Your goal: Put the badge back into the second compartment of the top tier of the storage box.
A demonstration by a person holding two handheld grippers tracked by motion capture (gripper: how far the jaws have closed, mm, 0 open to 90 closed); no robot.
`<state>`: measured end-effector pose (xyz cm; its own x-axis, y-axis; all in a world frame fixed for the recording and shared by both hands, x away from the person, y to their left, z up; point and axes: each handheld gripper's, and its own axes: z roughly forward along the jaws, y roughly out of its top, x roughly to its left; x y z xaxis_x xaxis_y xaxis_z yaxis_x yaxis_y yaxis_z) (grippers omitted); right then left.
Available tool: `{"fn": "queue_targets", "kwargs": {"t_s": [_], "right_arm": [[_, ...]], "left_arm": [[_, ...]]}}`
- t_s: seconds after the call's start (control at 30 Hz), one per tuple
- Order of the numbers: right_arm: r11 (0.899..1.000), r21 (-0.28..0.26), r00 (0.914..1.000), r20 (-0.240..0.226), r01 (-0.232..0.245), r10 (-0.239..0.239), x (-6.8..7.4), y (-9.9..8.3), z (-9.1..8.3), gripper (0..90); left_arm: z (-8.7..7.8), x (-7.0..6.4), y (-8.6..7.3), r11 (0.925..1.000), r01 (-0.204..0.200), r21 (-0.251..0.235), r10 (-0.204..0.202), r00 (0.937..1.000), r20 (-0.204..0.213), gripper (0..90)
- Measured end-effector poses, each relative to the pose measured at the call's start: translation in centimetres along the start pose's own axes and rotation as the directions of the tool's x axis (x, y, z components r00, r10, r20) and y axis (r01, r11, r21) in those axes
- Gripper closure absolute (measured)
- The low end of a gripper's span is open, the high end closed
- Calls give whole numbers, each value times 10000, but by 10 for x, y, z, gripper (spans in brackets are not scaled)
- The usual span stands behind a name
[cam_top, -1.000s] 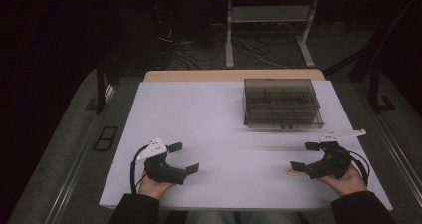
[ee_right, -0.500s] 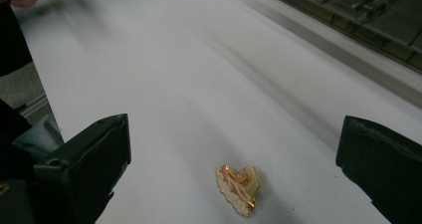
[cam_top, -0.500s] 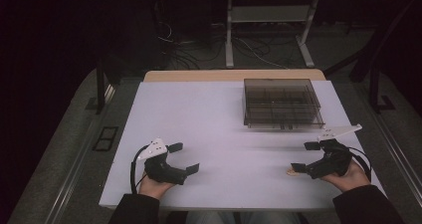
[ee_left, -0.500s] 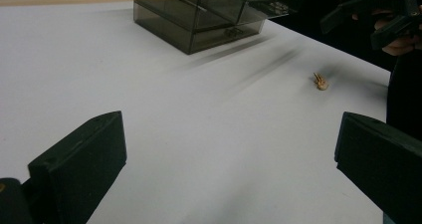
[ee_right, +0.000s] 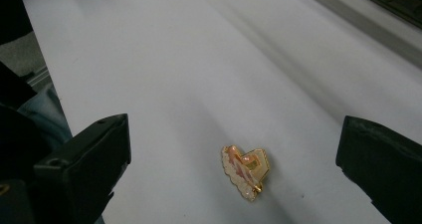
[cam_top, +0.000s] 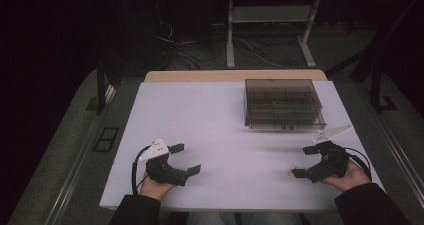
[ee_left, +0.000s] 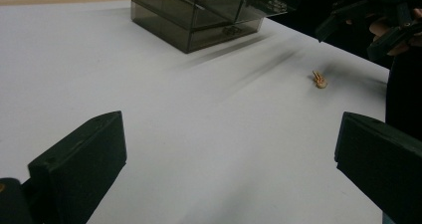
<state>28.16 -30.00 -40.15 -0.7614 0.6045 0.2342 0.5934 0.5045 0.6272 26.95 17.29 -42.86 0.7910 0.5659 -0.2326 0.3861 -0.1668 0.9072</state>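
Two jaws wide: right gripper (cam_top: 301,161), straddling heart pin (ee_right: 245,170);
Left gripper (cam_top: 186,158): wide, idle;
Risk: flat pin skids if jaws close high.

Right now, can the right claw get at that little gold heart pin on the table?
Probably yes. The heart pin lies flat on bare table just ahead of the right claw, between its open jaws, with nothing in the way.

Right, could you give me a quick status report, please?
Both grippers open, left gripper idle. Right gripper straddles the small gold clip on the table, untouched. Nothing in the way; smoky box stands apart.
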Motion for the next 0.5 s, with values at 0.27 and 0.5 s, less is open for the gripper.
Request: {"fn": "queue_targets", "kwargs": {"t_s": [0.27,0.5], "right_arm": [[9993,359,9998,-146,132,-127,-3,0,2,1],[9978,652,9995,-294,113,-94,-8,0,4,1]], "left_arm": [[1,0,0,10000,-54,48,54,10000,11,0],[1,0,0,10000,-64,60,65,10000,-66,0]]}}
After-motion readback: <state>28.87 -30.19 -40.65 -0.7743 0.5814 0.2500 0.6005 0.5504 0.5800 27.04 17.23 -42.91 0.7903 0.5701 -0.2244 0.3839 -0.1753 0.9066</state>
